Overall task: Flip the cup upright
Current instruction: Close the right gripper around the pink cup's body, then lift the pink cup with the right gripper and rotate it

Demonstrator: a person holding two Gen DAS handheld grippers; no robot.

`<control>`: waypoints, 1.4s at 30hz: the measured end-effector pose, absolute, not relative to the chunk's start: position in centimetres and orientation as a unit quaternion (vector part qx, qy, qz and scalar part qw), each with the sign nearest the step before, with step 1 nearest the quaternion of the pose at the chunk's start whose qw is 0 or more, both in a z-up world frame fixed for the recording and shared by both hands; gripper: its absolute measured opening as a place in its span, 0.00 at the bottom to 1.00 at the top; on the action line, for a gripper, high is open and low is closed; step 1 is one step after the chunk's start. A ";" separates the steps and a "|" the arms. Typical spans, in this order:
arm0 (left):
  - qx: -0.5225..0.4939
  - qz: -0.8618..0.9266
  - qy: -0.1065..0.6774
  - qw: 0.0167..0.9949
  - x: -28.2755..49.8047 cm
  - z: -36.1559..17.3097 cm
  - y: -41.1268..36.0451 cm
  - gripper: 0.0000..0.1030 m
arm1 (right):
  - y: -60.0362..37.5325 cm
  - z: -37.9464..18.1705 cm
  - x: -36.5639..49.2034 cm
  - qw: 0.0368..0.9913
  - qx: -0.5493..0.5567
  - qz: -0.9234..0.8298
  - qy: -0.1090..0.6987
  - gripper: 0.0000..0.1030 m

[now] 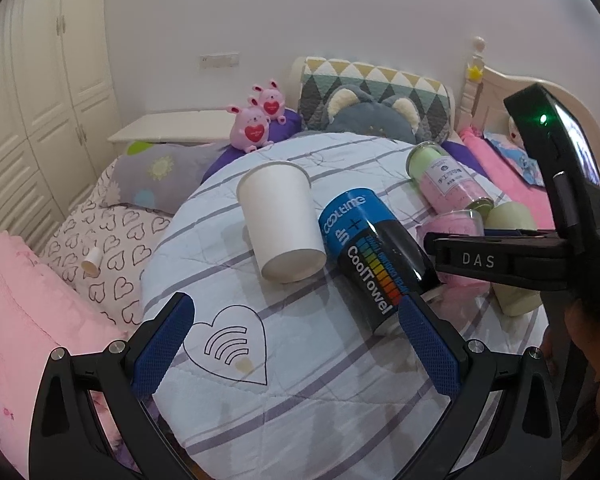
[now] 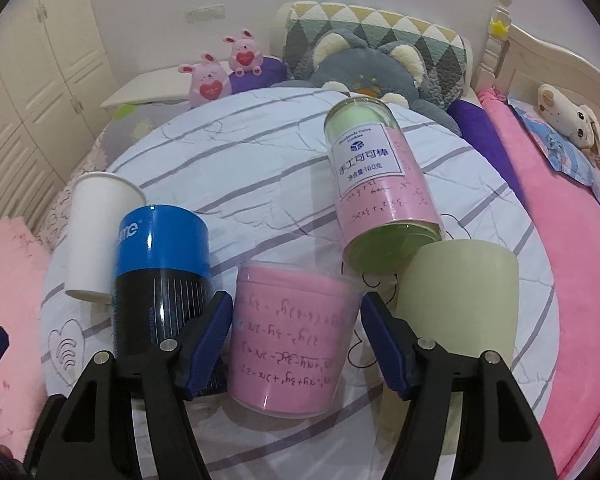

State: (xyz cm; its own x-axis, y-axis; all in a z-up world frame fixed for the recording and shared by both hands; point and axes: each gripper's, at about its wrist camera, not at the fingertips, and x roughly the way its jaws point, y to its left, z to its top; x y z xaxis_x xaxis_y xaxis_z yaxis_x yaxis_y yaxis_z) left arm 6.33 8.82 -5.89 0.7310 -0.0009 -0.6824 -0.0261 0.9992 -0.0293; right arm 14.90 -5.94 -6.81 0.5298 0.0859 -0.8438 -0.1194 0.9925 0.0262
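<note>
A pink cup (image 2: 292, 340) with handwritten formulas lies on its side on the round quilted cushion (image 2: 260, 184), base towards me. My right gripper (image 2: 296, 344) is open with a blue finger on each side of the cup; I cannot tell if the pads touch it. In the left wrist view the pink cup (image 1: 452, 224) is partly hidden behind the right gripper's body. A white paper cup (image 1: 280, 224) lies on its side, also in the right wrist view (image 2: 96, 236). My left gripper (image 1: 296, 344) is open and empty above the cushion (image 1: 300, 400).
A blue-and-black CoolTowel can (image 1: 376, 260) lies beside the white cup. A tall pink-and-green tube (image 2: 380, 188) and a pale green cup (image 2: 456, 300) lie to the right. Plush toys (image 1: 256, 124) and pillows sit behind, on the bed.
</note>
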 end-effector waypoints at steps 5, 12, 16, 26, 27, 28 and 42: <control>-0.017 0.011 0.369 0.929 6.1 -5.9 8.7 1.00 | -6.2 -6.2 14.0 0.875 -0.019 0.071 0.478 0.66; -0.015 0.014 0.370 0.929 5.2 -5.9 8.6 1.00 | -7.2 -5.4 12.4 0.877 -0.008 0.088 0.473 0.65; -0.007 0.015 0.367 0.930 4.5 -5.6 8.2 1.00 | -7.7 -4.7 11.2 0.879 -0.003 0.101 0.466 0.65; 0.007 0.000 0.362 0.932 1.3 -5.1 7.5 1.00 | -8.6 -3.3 7.2 0.875 0.008 0.153 0.460 0.65; 0.006 -0.006 0.364 0.931 0.9 -5.1 7.5 1.00 | -8.6 -3.2 6.8 0.872 0.012 0.162 0.462 0.65; 0.006 -0.012 0.366 0.930 0.5 -5.2 7.5 1.00 | -8.6 -3.2 6.3 0.868 0.013 0.171 0.466 0.65; -0.006 -0.052 0.398 0.916 -1.8 -6.9 7.4 1.00 | -5.9 -7.1 5.6 0.792 0.051 0.256 0.551 0.66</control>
